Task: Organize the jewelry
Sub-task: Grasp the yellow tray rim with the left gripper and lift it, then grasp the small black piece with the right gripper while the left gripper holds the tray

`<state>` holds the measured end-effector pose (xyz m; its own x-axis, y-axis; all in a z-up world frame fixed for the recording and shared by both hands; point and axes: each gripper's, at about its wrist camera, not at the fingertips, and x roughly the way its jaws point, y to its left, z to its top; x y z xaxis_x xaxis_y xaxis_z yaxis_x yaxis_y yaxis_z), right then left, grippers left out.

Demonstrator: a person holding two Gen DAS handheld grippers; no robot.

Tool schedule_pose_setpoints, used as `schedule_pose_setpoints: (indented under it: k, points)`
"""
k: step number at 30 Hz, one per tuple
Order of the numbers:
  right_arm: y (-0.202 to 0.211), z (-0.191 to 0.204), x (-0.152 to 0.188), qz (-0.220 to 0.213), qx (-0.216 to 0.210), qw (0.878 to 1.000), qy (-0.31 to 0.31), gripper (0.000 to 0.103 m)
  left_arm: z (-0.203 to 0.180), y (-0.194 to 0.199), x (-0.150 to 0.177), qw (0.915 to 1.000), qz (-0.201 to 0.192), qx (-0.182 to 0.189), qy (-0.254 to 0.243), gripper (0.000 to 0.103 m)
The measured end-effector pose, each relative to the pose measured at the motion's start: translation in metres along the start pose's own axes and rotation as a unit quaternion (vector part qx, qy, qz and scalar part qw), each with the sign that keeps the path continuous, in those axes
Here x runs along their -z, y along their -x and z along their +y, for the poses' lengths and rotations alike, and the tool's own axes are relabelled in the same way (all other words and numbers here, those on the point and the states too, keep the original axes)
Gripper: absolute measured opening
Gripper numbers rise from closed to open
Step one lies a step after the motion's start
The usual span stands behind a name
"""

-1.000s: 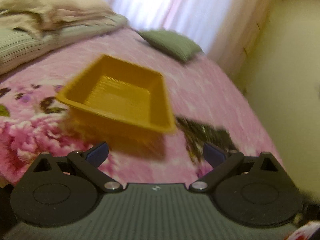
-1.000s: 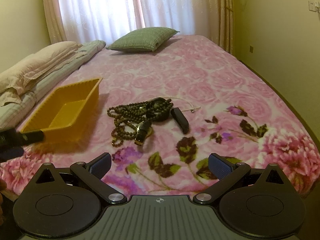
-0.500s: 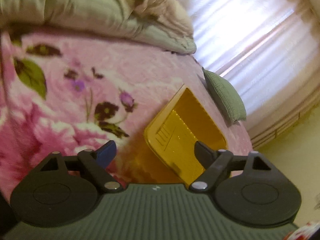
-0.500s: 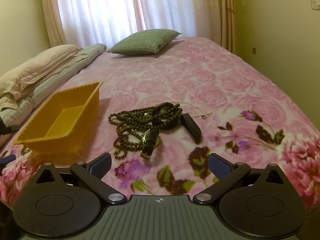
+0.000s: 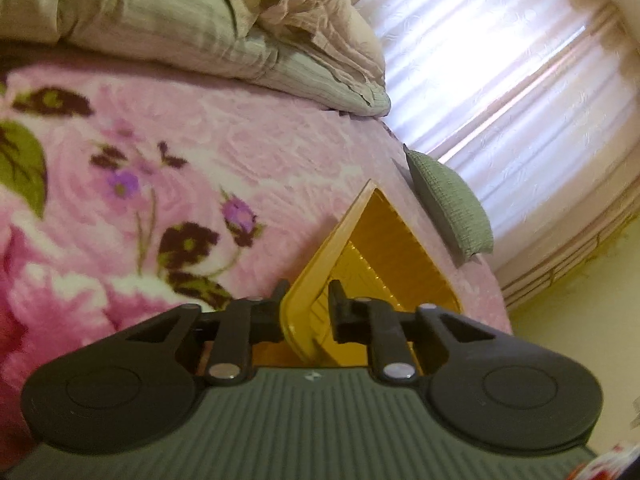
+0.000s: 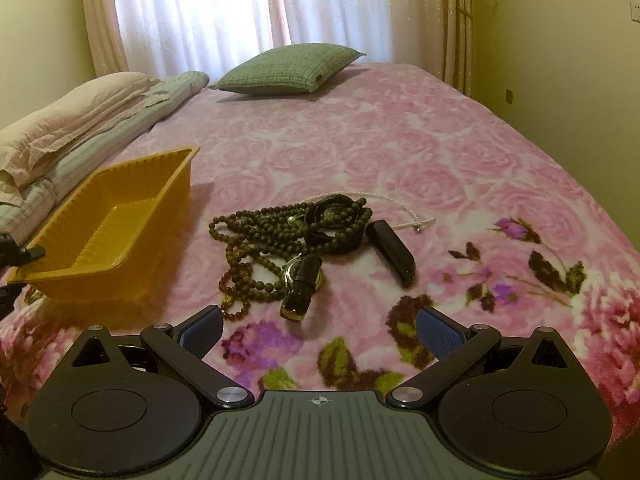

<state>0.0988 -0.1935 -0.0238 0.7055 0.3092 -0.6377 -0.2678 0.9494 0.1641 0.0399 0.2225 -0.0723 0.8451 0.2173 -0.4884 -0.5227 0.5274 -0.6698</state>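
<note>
A yellow plastic tray (image 6: pixel 108 224) sits on the pink flowered bed. My left gripper (image 5: pixel 306 304) is shut on the tray's near corner rim (image 5: pixel 296 312), one finger outside and one inside. In the right wrist view the left gripper shows at the tray's left end (image 6: pixel 16 256). A heap of jewelry lies right of the tray: dark bead strands (image 6: pixel 256 240), a watch with a black strap (image 6: pixel 302 284), a black band (image 6: pixel 394 252) and a thin pearl chain (image 6: pixel 404 212). My right gripper (image 6: pixel 320 332) is open and empty, just short of the heap.
Folded bedding (image 6: pixel 80 128) is piled along the bed's left side. A green cushion (image 6: pixel 288 68) lies at the far end under the curtained window. A yellow wall (image 6: pixel 568 60) runs along the right edge of the bed.
My left gripper closed in on the tray's corner and shut on its rim. My right gripper moved a little nearer to the jewelry heap and stayed open.
</note>
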Motion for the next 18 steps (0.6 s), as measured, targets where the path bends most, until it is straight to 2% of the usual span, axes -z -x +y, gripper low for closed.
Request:
schedule_pose_setpoints:
  k: [4, 6, 11, 15, 18]
  points:
    - [0.0, 0.002, -0.001, -0.003, -0.003, 1.0, -0.001, 0.102, -0.005, 0.003, -0.003, 0.9989, 0.013, -0.002, -0.044, 0.013]
    - [0.0, 0.002, -0.001, -0.005, -0.005, 1.0, -0.002, 0.102, -0.012, 0.002, -0.006, 0.9959, 0.026, -0.004, -0.086, 0.011]
    - [-0.002, -0.002, -0.004, -0.011, -0.005, 1.0, -0.013, 0.102, -0.017, -0.003, -0.013, 0.9929, 0.028, -0.002, -0.115, 0.008]
    - [-0.002, -0.004, -0.007, -0.016, -0.007, 1.0, -0.009, 0.102, -0.03, 0.004, -0.02, 0.9839, 0.018, 0.002, -0.178, 0.008]
    - [-0.006, -0.006, -0.009, -0.017, -0.01, 1.0, -0.004, 0.102, -0.035, 0.007, -0.028, 0.9792, 0.016, -0.004, -0.202, 0.008]
